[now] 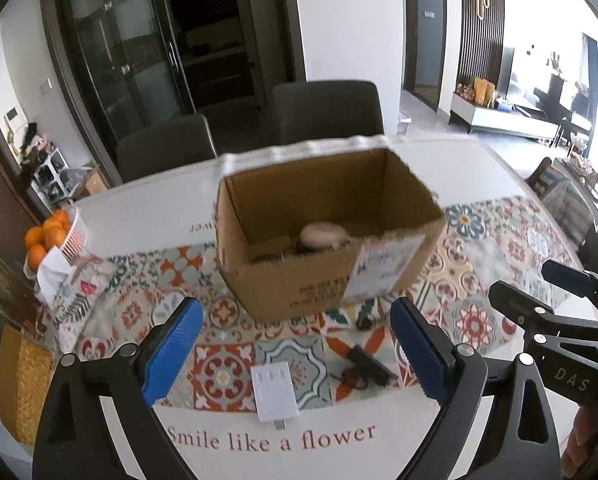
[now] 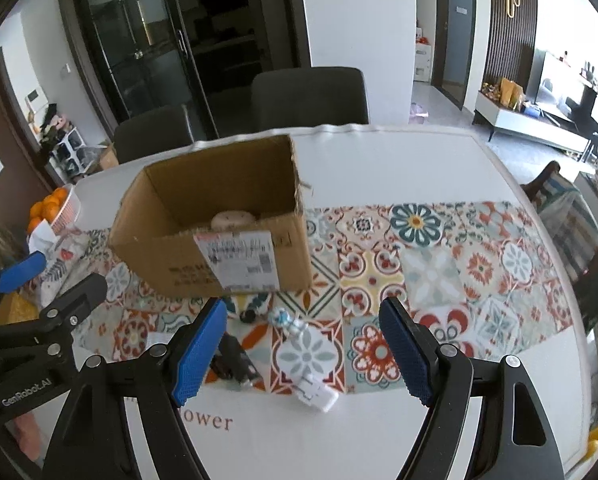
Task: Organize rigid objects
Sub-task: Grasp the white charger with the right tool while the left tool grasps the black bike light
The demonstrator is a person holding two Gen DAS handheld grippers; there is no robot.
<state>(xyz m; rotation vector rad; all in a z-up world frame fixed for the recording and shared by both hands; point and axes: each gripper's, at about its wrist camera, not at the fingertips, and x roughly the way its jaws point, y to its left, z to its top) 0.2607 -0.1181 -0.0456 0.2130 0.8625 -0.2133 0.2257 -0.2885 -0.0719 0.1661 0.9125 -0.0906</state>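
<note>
An open cardboard box (image 1: pixel 327 232) (image 2: pixel 219 216) stands on the patterned table mat, with a pale round object (image 1: pixel 323 234) inside. In front of it lie a white flat charger (image 1: pixel 275 394), a black gadget (image 1: pixel 369 366) (image 2: pixel 233 362) and a small dark round piece (image 1: pixel 365 322) (image 2: pixel 248 315). The right wrist view also shows a white plug adapter (image 2: pixel 319 394) and a small blue-white figure (image 2: pixel 283 318). My left gripper (image 1: pixel 295 306) hovers open over the charger and gadget. My right gripper (image 2: pixel 303 306) is open above the adapter. Neither holds anything.
A basket of oranges (image 1: pixel 55 232) and a printed pouch (image 1: pixel 75 292) sit at the table's left, with a woven yellow mat (image 1: pixel 19 384) nearer. Two dark chairs (image 1: pixel 323 112) stand behind the table. The right gripper (image 1: pixel 539 286) is close beside the left one.
</note>
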